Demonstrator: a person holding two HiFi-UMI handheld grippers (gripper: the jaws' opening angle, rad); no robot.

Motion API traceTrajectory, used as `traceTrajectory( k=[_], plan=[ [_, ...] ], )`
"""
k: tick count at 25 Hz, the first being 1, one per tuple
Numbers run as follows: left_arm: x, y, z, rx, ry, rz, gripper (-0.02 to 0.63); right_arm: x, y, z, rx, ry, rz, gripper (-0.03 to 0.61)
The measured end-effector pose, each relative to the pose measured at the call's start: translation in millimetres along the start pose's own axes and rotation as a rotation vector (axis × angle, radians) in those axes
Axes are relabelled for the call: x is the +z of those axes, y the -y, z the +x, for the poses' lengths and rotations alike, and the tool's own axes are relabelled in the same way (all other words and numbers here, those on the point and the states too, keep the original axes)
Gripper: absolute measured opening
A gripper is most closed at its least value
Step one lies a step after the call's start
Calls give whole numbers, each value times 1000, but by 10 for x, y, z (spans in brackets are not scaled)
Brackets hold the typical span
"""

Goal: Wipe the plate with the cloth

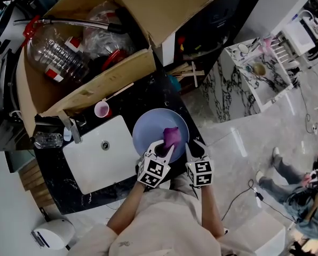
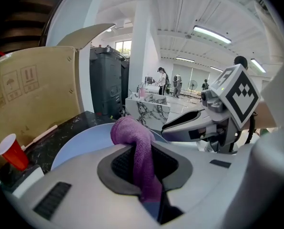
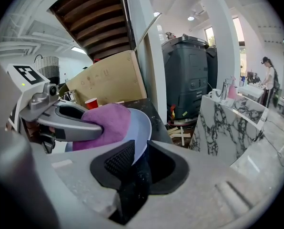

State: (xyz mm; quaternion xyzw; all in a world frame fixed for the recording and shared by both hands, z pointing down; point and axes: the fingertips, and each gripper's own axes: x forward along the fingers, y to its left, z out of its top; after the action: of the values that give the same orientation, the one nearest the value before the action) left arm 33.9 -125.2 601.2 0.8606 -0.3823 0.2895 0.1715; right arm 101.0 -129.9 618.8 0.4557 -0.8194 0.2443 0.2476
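- Only the head view gives us the layout: a round pale-blue plate [image 1: 148, 135] sits over the black speckled counter [image 1: 55, 177], just beside the white rectangular sink [image 1: 97, 156]. Behind them is an open cardboard box [image 1: 95, 87] holding a ribbed clear plastic bottle [image 1: 55, 55].
- Only the left gripper view shows us its grip. The left gripper [image 2: 142, 168] has its jaws pinched on a purple terry cloth [image 2: 130, 130], which is bunched above the pads and hangs down between them.
- In the right gripper view we see the right gripper [image 3: 137, 163] clamped on the plate's thin, smooth rim. The fuzzy cloth lies against the plate's face.
- We see a red plastic cup [image 2: 12, 151] on the counter near the box.
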Motion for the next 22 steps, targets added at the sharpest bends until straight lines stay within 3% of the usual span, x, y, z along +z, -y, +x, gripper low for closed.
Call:
traceTrajectory(
  k=[10,22],
  plan=[
    [-158,126,225,-60,-94,27,58,-72,56,187,-16,-40,37,64],
    [-323,327,271,-182,-176,127,58,-62,111,305,-93,-53,126,60]
  ],
)
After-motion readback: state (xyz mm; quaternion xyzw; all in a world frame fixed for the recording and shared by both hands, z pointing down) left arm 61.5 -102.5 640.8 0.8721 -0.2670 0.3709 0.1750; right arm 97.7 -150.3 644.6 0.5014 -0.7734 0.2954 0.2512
